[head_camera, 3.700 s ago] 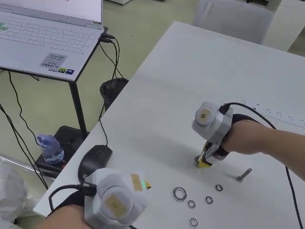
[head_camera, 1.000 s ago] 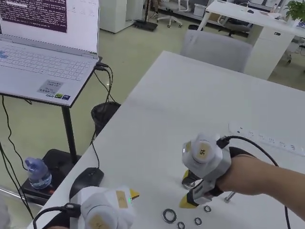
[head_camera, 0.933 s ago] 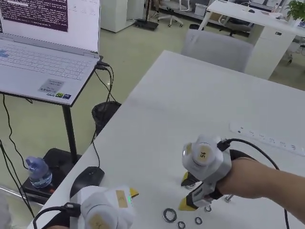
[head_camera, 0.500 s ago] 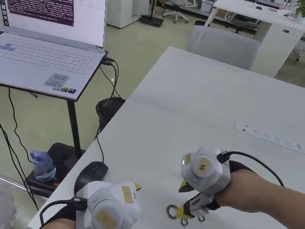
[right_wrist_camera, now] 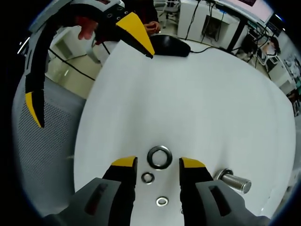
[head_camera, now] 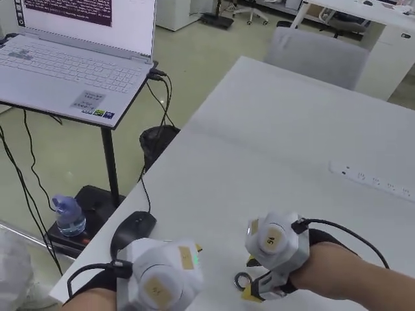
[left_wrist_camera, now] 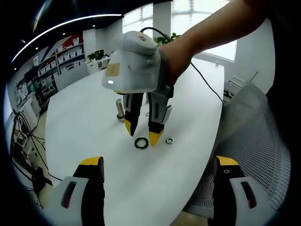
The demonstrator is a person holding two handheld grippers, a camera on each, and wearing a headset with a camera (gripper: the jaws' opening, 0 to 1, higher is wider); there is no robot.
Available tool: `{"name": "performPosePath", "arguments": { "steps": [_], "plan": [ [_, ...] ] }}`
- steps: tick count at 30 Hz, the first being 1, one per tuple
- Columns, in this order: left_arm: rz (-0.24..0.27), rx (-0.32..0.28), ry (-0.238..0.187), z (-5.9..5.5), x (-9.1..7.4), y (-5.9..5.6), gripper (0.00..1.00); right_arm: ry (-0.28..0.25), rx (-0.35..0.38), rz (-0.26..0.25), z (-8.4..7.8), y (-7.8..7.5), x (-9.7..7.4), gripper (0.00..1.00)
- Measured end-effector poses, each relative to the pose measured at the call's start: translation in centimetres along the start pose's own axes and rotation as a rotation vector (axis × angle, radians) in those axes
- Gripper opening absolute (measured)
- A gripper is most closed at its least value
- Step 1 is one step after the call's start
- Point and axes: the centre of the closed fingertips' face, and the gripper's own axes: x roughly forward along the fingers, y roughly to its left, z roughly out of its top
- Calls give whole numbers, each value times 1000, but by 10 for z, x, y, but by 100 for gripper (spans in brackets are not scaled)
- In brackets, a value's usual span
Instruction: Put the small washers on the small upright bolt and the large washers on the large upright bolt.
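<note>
Laptop [head_camera: 71,71] beside table [head_camera: 259,129] bearing mouse [head_camera: 131,230] and power strip [head_camera: 373,181].

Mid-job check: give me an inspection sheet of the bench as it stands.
Surface: white table, flat.
Job's things: large washer flat between the right gripper's jaw tips, not gripped; small washers next to it; a bolt beside them.
Clutter: mouse, power strip.
Grippers: right gripper open over the large washer; left gripper open, empty.
Cables: a cable from each gripper; leads hang from the laptop.
Surroundings: laptop on a stand, chair, bin, bottle by the floor.
</note>
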Motion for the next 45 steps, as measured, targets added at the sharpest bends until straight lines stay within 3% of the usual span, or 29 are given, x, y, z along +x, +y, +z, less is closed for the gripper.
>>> {"name": "performPosePath", "arguments": {
  "steps": [20, 24, 37, 45],
  "plan": [
    [-3, -6, 6, 2, 0, 0, 92, 18, -9, -14, -3, 1, 4, 33],
    [-4, -3, 6, 3, -1, -2, 91, 15, -12, -17, -4, 0, 4, 26],
    [-9, 1, 25, 0, -2, -3, 88, 42, 1, -30, -3, -1, 3, 22],
    [-6, 0, 26, 1, -3, -2, 87, 19, 36, -28, -7, -5, 2, 21]
  ]
}}
